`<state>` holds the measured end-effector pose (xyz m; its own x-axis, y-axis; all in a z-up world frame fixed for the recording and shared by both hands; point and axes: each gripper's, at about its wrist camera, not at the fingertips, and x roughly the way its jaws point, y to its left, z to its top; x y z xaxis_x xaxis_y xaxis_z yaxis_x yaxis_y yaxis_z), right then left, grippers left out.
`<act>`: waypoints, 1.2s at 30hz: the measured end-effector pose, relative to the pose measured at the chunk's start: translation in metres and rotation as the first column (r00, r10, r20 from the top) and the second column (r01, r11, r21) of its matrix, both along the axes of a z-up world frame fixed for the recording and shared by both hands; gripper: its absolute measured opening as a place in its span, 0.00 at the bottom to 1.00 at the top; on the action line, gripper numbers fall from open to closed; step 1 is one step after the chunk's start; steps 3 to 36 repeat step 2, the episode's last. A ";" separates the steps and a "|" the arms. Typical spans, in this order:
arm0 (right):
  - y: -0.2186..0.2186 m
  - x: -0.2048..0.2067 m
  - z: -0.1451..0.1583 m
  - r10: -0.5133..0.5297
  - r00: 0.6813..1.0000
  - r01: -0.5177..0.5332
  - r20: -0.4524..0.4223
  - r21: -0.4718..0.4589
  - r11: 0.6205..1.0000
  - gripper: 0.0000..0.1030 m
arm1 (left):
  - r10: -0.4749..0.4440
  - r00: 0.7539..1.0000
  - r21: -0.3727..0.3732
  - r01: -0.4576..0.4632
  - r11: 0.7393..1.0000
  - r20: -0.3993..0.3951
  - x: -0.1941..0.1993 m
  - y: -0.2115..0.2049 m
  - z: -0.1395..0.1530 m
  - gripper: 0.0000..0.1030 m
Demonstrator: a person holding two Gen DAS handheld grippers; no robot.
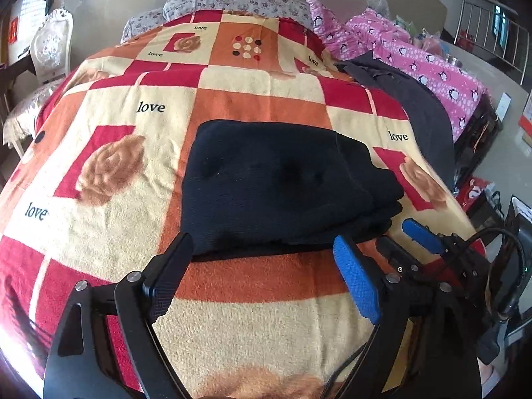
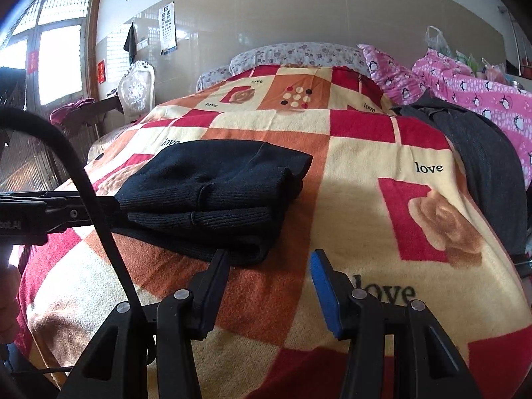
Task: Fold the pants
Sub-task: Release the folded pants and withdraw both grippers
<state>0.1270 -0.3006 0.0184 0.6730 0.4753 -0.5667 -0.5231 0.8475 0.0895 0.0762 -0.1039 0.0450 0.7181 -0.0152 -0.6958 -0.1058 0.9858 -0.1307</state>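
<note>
Black pants (image 1: pixel 279 186) (folded, stacked layers)

Left wrist view looks down close over the bed (image 1: pixel 266 93); right wrist view sits lower, rightward. Both share the folded pants (image 1: pixel 279 186).

Bed (image 1: pixel 99 266), checked "love" blanket; on it: folded black pants (image 1: pixel 276 189), grey garment (image 1: pixel 422 113), pink quilt (image 1: pixel 432 63).

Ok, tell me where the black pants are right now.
The black pants lie folded on the patterned blanket, centre of the left wrist view just beyond the open left gripper; the grey garment lies far right.
</note>
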 end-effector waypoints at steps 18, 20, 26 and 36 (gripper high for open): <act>-0.001 0.001 0.000 0.002 1.000 -0.002 -0.004 0.003 1.000 0.46 | 0.001 1.000 0.037 -0.002 0.999 0.006 0.000 -0.006 0.001 0.84; -0.001 0.001 0.000 0.002 1.000 -0.002 -0.004 0.003 1.000 0.46 | 0.001 1.000 0.037 -0.002 0.999 0.006 0.000 -0.006 0.001 0.84; -0.001 0.001 0.000 0.002 1.000 -0.002 -0.004 0.003 1.000 0.46 | 0.001 1.000 0.037 -0.002 0.999 0.006 0.000 -0.006 0.001 0.84; -0.001 0.001 0.000 0.002 1.000 -0.002 -0.004 0.003 1.000 0.46 | 0.001 1.000 0.037 -0.002 0.999 0.006 0.000 -0.006 0.001 0.84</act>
